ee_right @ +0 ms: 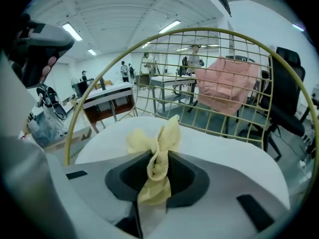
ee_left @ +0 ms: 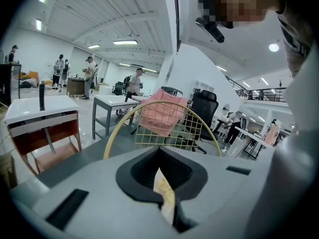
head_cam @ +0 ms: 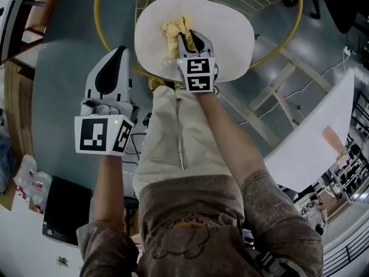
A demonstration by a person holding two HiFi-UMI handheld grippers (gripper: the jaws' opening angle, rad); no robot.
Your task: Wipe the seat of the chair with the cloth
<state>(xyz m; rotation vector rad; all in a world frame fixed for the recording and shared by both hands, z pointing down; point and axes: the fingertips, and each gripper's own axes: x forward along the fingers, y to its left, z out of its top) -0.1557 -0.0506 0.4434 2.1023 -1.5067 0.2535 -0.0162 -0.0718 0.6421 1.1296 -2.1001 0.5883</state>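
The cloth (ee_right: 158, 153), pale yellow and bunched, is pinched between the jaws of the right hand-held gripper (head_cam: 187, 39), its loose folds standing up beyond the tips. It is held low over the near part of the white seat (head_cam: 230, 33) of the chair; whether it touches the seat cannot be told.

The left hand-held gripper (head_cam: 120, 49) is held to the left of the chair, off the seat. Its jaws are drawn close together, with only a thin pale sliver seen in the slit between them; what that sliver is cannot be made out.

The seat is ringed behind by a yellow wire-grid back (ee_right: 209, 49) under a round hoop. Beyond the grid a pink cloth (ee_right: 227, 83) is seen draped, with a black office chair (ee_left: 204, 108) just beside it. The person's beige trousers (head_cam: 173, 137) are seen directly in front of the seat.

To the right of the chair a white bench (head_cam: 311, 137) stands, with pale wooden legs (head_cam: 277, 108) crossing between it and the chair. A second white bench (ee_left: 40, 108) with a red-brown underside is seen at the left.

The floor (head_cam: 63, 68) is smooth and grey-blue. The room is a large open hall lit by strip lights (ee_left: 124, 42), with several people (ee_left: 89, 76) standing far back.
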